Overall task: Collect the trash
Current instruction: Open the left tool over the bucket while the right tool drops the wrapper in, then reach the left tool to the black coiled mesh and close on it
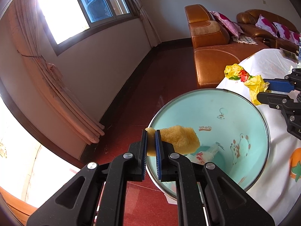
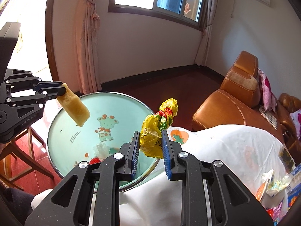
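Yellow sponge – crumpled yellow wrapper – both above basin.

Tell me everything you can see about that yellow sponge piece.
The sponge is a yellow, porous, foam-like oblong block with rough, slightly browned edges. The left tongs pinch one end, squeezing it thin between the blue pads, while the rest hangs free, slanting down over the open mint-green basin. Nothing else touches it, and it is apart from the crumpled yellow wrapper in the right tongs.

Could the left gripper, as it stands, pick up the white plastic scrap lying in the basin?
Probably not yet. The left gripper is shut on the yellow sponge, so its jaws are full. The path down to the white scrap in the basin looks clear once it drops the sponge.
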